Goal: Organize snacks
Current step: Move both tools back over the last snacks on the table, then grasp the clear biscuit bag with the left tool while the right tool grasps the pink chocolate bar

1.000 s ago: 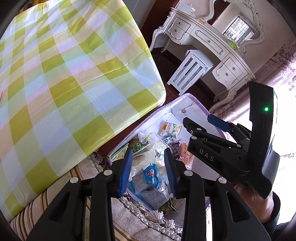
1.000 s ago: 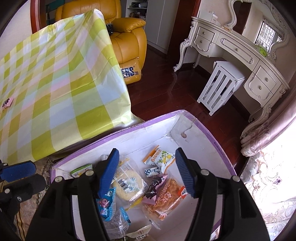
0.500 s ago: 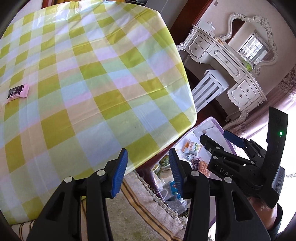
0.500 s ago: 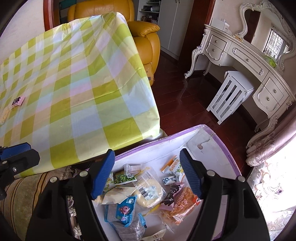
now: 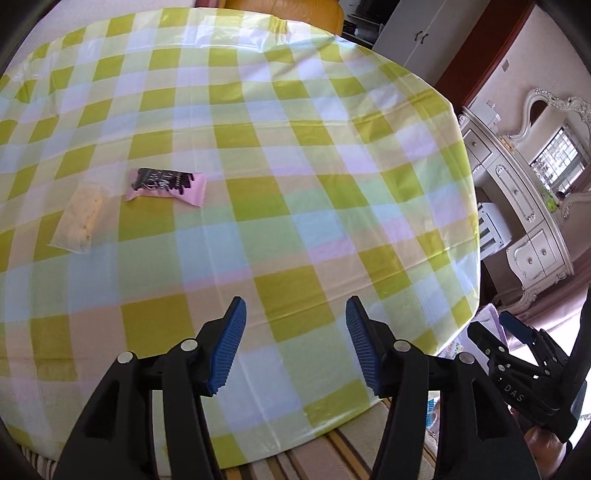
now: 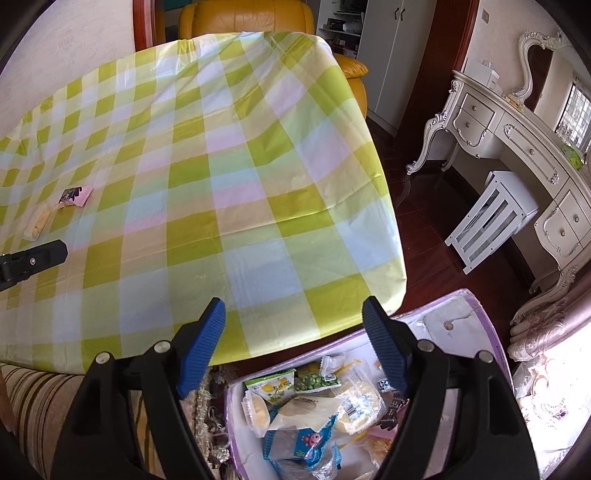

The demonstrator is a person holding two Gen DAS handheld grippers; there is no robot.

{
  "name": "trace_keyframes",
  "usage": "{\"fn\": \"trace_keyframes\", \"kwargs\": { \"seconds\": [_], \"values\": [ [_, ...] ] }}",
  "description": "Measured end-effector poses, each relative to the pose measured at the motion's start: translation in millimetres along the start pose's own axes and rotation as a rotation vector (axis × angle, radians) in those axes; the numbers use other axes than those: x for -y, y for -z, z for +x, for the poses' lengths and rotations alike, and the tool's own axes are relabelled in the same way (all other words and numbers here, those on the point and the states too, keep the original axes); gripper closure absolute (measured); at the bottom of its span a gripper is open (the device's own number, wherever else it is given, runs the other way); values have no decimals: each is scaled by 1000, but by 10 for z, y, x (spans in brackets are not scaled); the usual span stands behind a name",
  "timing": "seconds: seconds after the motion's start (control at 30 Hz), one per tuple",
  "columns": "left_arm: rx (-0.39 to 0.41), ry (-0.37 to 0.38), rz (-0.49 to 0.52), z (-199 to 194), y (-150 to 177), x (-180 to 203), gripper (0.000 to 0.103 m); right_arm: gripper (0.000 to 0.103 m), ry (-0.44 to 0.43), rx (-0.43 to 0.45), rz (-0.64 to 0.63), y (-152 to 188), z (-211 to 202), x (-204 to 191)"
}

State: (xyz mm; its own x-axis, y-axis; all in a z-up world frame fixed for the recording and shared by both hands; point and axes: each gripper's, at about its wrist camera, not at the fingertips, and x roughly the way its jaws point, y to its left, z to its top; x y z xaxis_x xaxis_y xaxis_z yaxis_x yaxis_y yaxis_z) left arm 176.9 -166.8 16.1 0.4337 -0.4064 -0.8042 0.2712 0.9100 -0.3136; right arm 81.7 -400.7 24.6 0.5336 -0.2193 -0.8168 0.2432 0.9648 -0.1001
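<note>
A pink snack packet with black print (image 5: 166,184) and a pale yellow snack in a clear wrapper (image 5: 79,218) lie on the checked tablecloth (image 5: 295,166), far left of centre. My left gripper (image 5: 295,314) hovers over the table's near edge, well short of both. Its jaws are opening and nothing is between them. My right gripper (image 6: 293,310) is open and empty, above the table's corner and the purple-rimmed box (image 6: 480,314). The box holds several wrapped snacks, among them a blue packet (image 6: 306,443) and a green pea packet (image 6: 317,382).
A striped cushion (image 6: 37,398) runs along the table's near side. A yellow leather armchair (image 6: 251,14) stands behind the table. A white dressing table (image 6: 517,140) and a white slatted stool (image 6: 495,218) stand on the dark wood floor to the right.
Both grippers have swung away from the box toward the table. The left jaws have widened a good deal, the right ones a little. The two snacks on the cloth have come into view.
</note>
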Motion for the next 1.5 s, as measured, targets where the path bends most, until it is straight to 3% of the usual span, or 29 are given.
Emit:
{"fn": "trace_keyframes", "kwargs": {
  "seconds": [0.23, 0.37, 0.5, 0.6, 0.9, 1.2, 1.43, 1.5],
  "values": [
    [85, -178, -34, -155, -287, -614, 28, 26, -66, 11, -54, -215, 40, -413],
    [115, -283, -64, -189, -452, -1019, 25, 26, -101, 20, -95, -347, 64, -684],
    [97, -367, -61, -105, -549, -1342, 21, 26, -130, 33, -144, -493, 96, -974],
    [49, -374, -35, 47, -556, -1453, 19, 25, -164, 43, -178, -613, 125, -1192],
    [25, -384, -12, 284, -536, -1541, 19, 22, -231, 49, -299, -914, 348, -1817],
    [26, -357, 23, 349, -532, -1525, 34, 22, -239, 49, -377, -1098, 590, -2254],
    [45, -354, 13, 295, -537, -1568, 61, 22, -261, 70, -475, -1181, 682, -2593],
    [51, -349, -1, 272, -536, -1600, 65, 22, -265, 77, -503, -1209, 702, -2676]
  ]
}}
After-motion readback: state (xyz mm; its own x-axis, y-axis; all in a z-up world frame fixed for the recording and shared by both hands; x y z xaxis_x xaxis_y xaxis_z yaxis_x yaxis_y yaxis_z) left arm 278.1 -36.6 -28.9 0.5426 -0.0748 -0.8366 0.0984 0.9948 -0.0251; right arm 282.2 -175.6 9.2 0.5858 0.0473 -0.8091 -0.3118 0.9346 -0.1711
